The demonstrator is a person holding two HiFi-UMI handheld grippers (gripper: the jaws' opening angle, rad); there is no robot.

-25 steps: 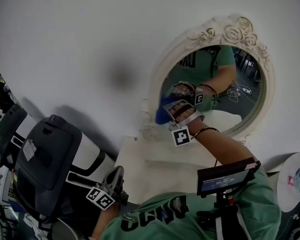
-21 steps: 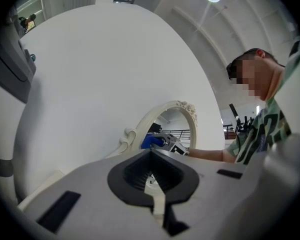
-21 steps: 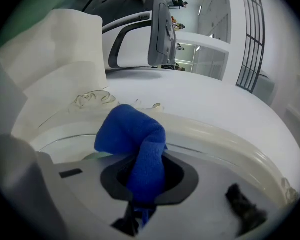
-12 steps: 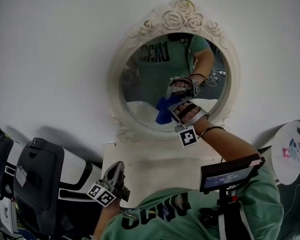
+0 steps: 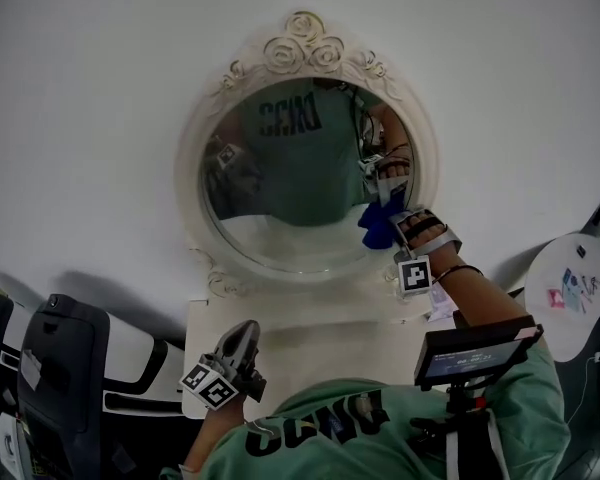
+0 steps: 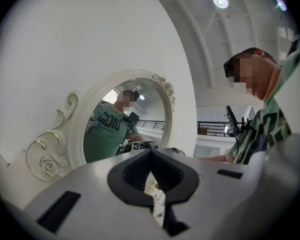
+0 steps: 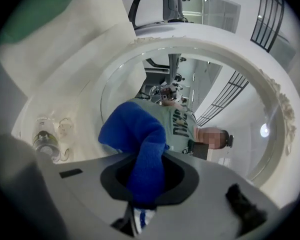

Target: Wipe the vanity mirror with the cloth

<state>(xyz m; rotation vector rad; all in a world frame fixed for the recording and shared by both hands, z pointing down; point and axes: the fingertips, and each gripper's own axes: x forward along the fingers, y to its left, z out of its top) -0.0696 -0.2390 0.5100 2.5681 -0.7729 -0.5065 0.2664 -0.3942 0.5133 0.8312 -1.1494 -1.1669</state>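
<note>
An oval vanity mirror [image 5: 300, 183] in a cream frame with carved roses [image 5: 302, 43] stands against the white wall. My right gripper [image 5: 392, 224] is shut on a blue cloth [image 5: 376, 226] and presses it against the lower right of the glass, near the frame. In the right gripper view the cloth [image 7: 140, 144] bulges out of the right gripper [image 7: 146, 191] onto the mirror [image 7: 190, 84]. My left gripper [image 5: 242, 336] hangs low over the vanity top, shut and holding nothing. The left gripper [image 6: 154, 184] points toward the mirror [image 6: 125, 119] from the side.
The cream vanity top [image 5: 320, 333] lies below the mirror. A dark padded chair [image 5: 50, 388] stands at the lower left and a round white table [image 5: 580, 288] at the right. A small screen [image 5: 475, 353] sits on the person's chest. A clear glass bottle [image 7: 45, 143] stands beside the frame.
My right gripper has slid the blue cloth across the glass from the lower middle to the lower right edge. The head view has swung right. The left gripper has stayed low.
</note>
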